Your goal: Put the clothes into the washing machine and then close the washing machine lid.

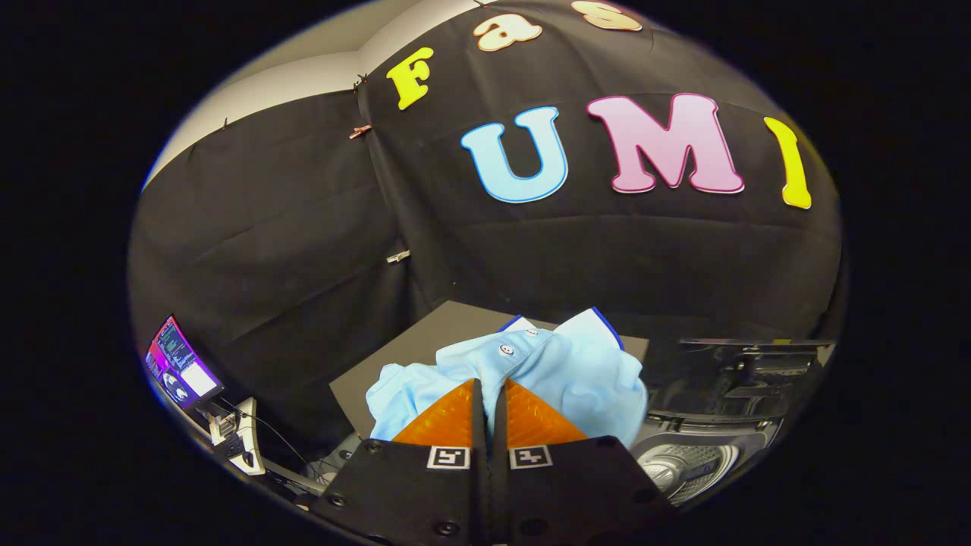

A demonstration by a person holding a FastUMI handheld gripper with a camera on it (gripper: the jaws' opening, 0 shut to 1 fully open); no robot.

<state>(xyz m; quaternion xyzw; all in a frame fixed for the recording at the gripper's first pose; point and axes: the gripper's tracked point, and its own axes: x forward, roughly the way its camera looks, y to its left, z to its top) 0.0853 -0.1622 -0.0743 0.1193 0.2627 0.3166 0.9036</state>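
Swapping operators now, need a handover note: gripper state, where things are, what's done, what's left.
Gripper: jaws shut on the shirt, light blue, bunched just ahead of the fingers and held up in the air.
Washer: below and to the right of the fingers, lid up, drum open.
Table: dark, beyond the shirt.
Done: shirt picked up.
Left: carry it over the drum, drop it in, close the lid.
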